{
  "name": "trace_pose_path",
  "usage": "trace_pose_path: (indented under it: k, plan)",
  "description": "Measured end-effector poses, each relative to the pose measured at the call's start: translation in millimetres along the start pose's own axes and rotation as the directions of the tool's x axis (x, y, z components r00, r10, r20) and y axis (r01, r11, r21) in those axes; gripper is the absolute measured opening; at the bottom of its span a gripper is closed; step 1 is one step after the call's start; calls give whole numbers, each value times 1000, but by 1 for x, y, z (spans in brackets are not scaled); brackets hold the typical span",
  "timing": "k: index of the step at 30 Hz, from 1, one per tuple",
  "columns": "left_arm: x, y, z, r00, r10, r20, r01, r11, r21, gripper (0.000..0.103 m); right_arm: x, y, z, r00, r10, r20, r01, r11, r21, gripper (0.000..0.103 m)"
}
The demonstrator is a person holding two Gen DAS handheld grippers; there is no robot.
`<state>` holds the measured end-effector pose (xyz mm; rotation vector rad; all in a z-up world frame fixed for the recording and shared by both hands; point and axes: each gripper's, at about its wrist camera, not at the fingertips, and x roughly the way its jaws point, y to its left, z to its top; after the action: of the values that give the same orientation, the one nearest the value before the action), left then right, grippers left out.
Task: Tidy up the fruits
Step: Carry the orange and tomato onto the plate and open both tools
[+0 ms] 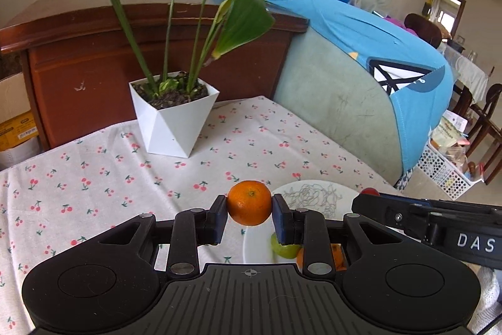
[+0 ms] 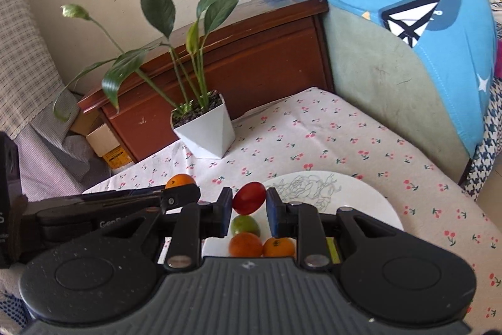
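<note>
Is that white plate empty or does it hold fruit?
It holds fruit: the plate carries a green fruit and two oranges near its front edge.

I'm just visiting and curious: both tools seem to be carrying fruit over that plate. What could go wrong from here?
1. The orange is round and held only at its sides by the left gripper, so it might slip out.
2. The plate already holds a green fruit and two orange ones; a dropped red fruit could knock them rolling.
3. The two grippers are close together and could bump.
</note>
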<state>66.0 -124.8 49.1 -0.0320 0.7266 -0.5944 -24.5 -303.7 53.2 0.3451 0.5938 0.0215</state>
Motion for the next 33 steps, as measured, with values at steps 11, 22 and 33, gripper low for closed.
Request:
trace_pose_path:
  k: [11,22,33]
  plan:
    - [23,-33,-8,998,-67,-18,68,996,56,28,12,-44,-6,997,-62,-41,68,982,178,23]
    - [37,-45,-18,994,-93,-54,97,992,75,28,20,-55,-14,995,-71,-73,86,968,235,26]
    - [29,-46,-13,996,-82,-42,84,995,57,41,15,-53,-8,994,-90,-58,102,964,245,27]
